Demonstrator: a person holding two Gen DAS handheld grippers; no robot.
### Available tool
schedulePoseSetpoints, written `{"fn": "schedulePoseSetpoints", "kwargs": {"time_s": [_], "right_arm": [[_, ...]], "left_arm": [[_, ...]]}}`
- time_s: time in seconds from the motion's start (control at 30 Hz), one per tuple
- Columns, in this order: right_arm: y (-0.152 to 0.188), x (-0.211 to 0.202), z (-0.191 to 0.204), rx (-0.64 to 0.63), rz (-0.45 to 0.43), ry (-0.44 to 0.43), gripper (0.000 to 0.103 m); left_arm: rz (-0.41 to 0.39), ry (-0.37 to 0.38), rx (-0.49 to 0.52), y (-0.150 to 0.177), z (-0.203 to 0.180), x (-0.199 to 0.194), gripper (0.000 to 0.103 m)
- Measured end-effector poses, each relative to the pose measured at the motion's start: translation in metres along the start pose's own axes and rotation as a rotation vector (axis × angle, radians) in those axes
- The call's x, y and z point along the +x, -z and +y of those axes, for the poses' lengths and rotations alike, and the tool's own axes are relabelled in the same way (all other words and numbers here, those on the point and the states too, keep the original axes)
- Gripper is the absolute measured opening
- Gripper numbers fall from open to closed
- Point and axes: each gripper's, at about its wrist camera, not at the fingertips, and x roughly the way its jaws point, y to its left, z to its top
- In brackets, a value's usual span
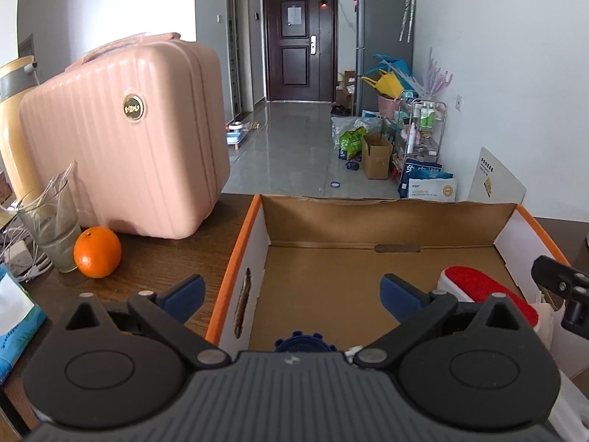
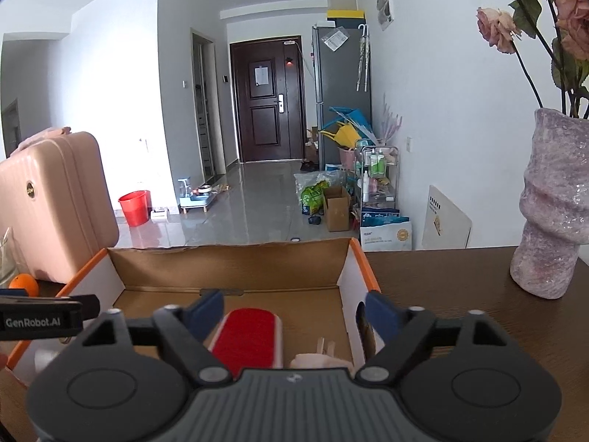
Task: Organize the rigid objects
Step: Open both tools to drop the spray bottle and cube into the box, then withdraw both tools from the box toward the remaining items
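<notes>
An orange-rimmed cardboard box [image 1: 239,254] stands open on a dark wooden table. A red and white brush [image 1: 478,287] lies inside it near the right wall. My left gripper [image 1: 292,287] is open and straddles the box's left wall, with one finger outside and one inside; nothing is between its pads. A blue ridged round object [image 1: 305,342] shows just beneath it. In the right wrist view my right gripper [image 2: 294,305] is open above the brush [image 2: 246,339], not touching it. Its right finger hangs over the box's right wall [image 2: 364,265].
A pink hard case [image 1: 129,140], a glass [image 1: 51,228] and an orange [image 1: 97,252] sit left of the box. A pale vase with roses [image 2: 552,206] stands at the right. White crumpled material [image 2: 320,359] lies in the box beside the brush.
</notes>
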Motion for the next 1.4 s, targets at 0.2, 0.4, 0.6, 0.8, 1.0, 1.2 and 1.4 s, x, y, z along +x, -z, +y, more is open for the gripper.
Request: {"fn": "schedulePoseSetpoints", "kwargs": {"time_s": [0.2,0.4,0.6,0.8,1.0,1.2,1.4], "right_arm": [[0.0,-0.002,0.001,-0.002,-0.011,0.006,0.1],[-0.002,-0.008,0.005,-0.004,-0.029,0.001,0.103],[-0.002,-0.019,0.01,-0.011,-0.053,-0.006,0.103],[-0.002,-0.032,0.013,-0.017,-0.082,0.002,0.103],[0.003,-0.051,0.017,-0.025,-0.098,0.001,0.103],[0.013,-0.074,0.023,-0.045,-0.119,0.001,0.103],[0.021,-0.099,0.026,-0.054,-0.135,0.002,0.103]], "left_arm": [[-0.003,0.001,-0.002,-0.001,0.001,-0.002,0.103],[-0.008,0.009,-0.014,-0.002,0.003,-0.006,0.103],[-0.016,0.024,-0.015,-0.001,0.005,-0.017,0.103],[-0.031,0.043,-0.017,0.002,0.008,-0.033,0.103],[-0.062,0.052,-0.008,0.009,0.012,-0.055,0.103],[-0.075,0.056,0.001,0.02,0.017,-0.076,0.103],[-0.097,0.069,0.008,0.033,0.023,-0.098,0.103]]}}
